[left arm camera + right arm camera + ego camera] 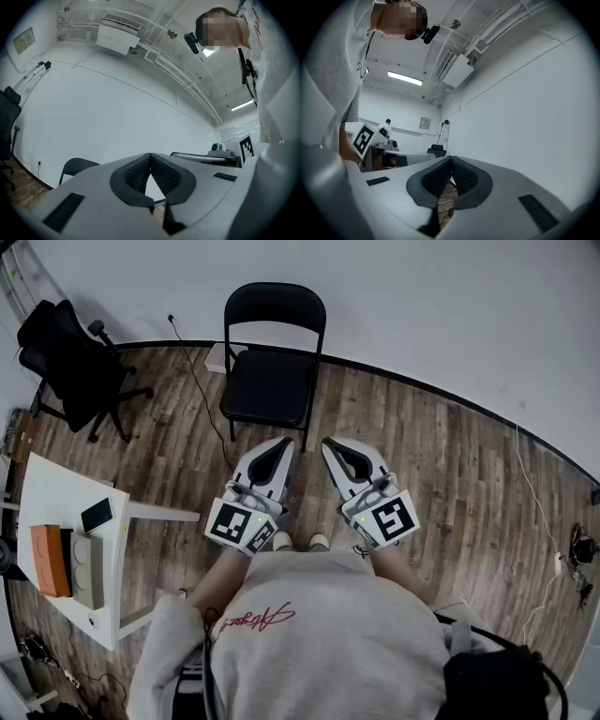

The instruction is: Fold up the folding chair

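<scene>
Nearest the lens, the person's grey sweatshirt (319, 634) is filling the bottom of the head view. Just beyond it the left tool (283, 442) and right tool (329, 442) are pointing side by side toward the folding chair (272, 381). That chair is standing fully open on the wooden floor (450, 465), its back close to the wall (422, 306). The tool tips are hovering near the front edge of its seat without touching it.

Trouble is most likely waiting at the grip. If the tools are pushing at the seat as they are now, the chair is probably going to slide back into the wall or tip instead of folding. Its thin black frame is looking smooth, so a shallow bite may be slipping off as the seat swings up. The closing hinge could also be pinching a tip caught between seat and back. A black cable (200, 395) is trailing on the floor just beside the chair's legs, on the side toward the office chair (70, 362), and a dragged leg could be snagging it.

Both tools are sitting fully closed, pads pressed together, gripping nothing and touching nothing.
</scene>
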The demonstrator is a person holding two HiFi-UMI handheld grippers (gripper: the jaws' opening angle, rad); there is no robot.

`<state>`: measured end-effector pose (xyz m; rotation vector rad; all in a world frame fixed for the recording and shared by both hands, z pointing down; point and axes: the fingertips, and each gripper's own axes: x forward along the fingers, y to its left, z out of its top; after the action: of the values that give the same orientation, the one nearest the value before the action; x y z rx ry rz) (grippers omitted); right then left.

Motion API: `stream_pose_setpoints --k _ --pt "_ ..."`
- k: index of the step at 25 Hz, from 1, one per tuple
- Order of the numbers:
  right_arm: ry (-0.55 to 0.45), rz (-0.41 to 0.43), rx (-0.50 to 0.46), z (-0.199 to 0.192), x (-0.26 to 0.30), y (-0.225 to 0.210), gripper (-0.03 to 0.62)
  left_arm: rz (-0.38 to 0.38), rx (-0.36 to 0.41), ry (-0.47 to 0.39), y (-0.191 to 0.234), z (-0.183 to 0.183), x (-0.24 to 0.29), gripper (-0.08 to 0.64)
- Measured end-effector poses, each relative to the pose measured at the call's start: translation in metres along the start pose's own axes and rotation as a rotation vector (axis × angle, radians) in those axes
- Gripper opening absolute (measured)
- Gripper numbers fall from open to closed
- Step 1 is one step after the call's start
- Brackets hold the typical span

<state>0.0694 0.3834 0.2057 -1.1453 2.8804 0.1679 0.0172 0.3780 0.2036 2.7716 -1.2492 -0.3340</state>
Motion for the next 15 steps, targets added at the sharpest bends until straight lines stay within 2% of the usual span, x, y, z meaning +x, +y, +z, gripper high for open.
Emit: stream_pose_setpoints --k 12,15 --pt "0.002 0.014 0.000 -0.0014 -0.0008 0.0029 0.017 0.004 -0.002 0.023 -0.0012 -0.0040 -0.0027 0.017" --pt "-0.009 -0.010 0.011 -0.0012 -0.0028 -0.0032 0.017 0.008 0.002 0.018 -0.0021 -0.0042 -0.0015 0.017"
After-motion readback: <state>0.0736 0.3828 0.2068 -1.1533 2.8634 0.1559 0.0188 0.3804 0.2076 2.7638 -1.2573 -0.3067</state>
